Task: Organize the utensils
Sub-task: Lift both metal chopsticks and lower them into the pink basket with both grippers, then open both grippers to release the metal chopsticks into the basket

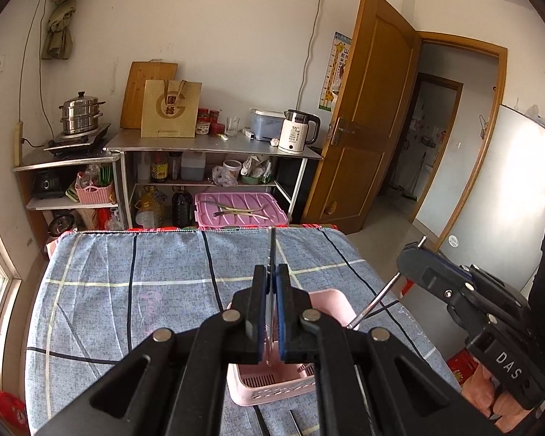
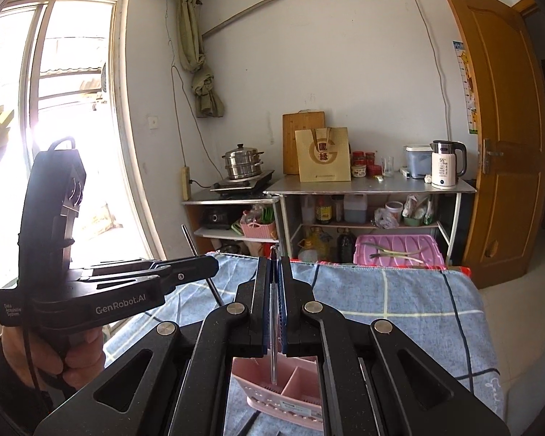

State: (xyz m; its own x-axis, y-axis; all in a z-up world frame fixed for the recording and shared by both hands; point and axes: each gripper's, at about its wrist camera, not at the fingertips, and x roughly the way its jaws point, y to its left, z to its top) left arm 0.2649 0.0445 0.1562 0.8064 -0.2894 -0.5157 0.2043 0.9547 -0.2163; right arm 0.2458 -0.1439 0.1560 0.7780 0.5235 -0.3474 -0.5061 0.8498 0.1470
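Note:
A pink utensil holder stands on the blue plaid tablecloth; it also shows in the right wrist view with a divider inside. My left gripper is shut on a thin metal utensil held upright over the holder. My right gripper is shut on another thin metal utensil whose lower end hangs over the holder's compartment. In the left wrist view the right gripper holds its metal rod slanting down toward the holder. The left gripper appears left in the right wrist view.
A pink crate lid with a few utensils on it lies beyond the table's far edge. Metal shelves with a kettle, jars and a steamer pot stand at the wall. An open wooden door is at right.

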